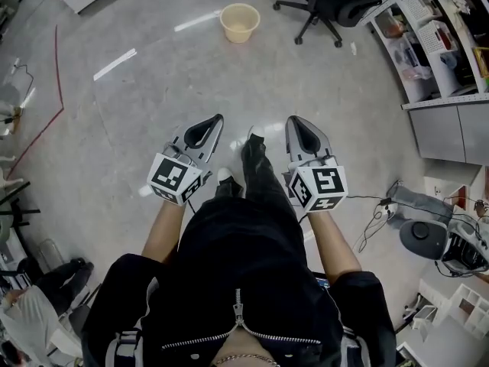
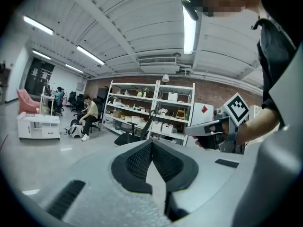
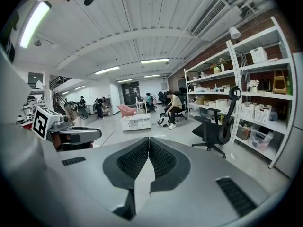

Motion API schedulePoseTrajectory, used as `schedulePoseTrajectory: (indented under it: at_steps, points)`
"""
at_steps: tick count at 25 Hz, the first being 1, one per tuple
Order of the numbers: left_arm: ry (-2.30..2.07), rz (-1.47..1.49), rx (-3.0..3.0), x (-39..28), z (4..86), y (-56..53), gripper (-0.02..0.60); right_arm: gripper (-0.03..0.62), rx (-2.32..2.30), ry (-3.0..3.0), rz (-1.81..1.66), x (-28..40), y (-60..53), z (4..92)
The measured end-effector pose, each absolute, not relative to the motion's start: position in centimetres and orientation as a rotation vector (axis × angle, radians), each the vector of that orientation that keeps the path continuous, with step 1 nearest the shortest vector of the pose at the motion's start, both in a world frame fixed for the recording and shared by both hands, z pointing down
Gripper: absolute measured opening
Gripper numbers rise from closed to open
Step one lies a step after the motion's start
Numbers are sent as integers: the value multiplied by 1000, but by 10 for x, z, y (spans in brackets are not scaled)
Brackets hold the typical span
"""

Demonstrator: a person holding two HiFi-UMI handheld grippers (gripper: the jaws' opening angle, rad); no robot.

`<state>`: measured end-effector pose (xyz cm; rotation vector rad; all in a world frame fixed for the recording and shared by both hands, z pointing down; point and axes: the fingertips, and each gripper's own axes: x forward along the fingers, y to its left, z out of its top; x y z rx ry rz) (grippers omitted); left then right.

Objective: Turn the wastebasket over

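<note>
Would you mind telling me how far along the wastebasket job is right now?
Nothing done: the wastebasket stands upright on the floor, well ahead. In hand: nothing; left gripper and right gripper are shut and empty. Left: reach it and turn it over.

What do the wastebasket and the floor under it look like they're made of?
Wastebasket: probably moulded plastic, matte pale yellow; even colour, thin rolled rim. Floor: likely polished concrete or a sealed coating, grey and glossy; lamp reflections streak across it.

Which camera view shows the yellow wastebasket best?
The head view: the wastebasket stands whole and unobstructed on the floor, opening upward. The left gripper view and the right gripper view do not show it.
</note>
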<state>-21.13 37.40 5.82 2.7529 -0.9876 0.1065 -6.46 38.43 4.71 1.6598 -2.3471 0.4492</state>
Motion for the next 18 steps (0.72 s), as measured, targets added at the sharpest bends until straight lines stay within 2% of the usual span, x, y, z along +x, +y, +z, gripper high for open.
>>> schedulePoseTrajectory:
  at_steps: [7,18]
  points:
    - [-1210,18,2735,-199,58,307,3,11,1578,-2439,341,-57,305,61]
    - [-1310,197,2679,-153,63,196,5,12,1430,-2515,493,-3,197,94]
